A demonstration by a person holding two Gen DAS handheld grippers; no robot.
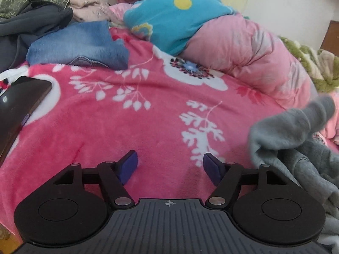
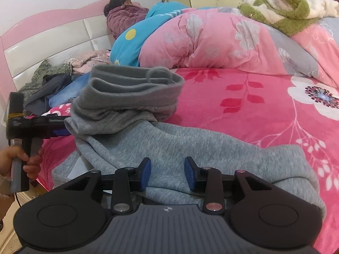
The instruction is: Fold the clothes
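A grey fleece garment (image 2: 161,139) lies bunched on the pink flowered blanket (image 2: 243,110), its waistband end piled up at the back. My right gripper (image 2: 167,173) is open, its blue pads either side of a fold of the grey cloth at the near edge. My left gripper (image 1: 169,167) is open and empty above bare blanket (image 1: 131,122); the grey garment (image 1: 296,139) lies to its right. In the right wrist view the left gripper (image 2: 61,130) sits at the left, its tips against the garment's left edge.
A pink quilt (image 2: 211,42) and a blue blanket (image 1: 175,21) are heaped at the back, with a person lying by the headboard (image 2: 125,10). Folded jeans (image 1: 80,46) and dark clothes (image 1: 27,27) lie far left. A dark phone-like object (image 1: 23,97) is at left.
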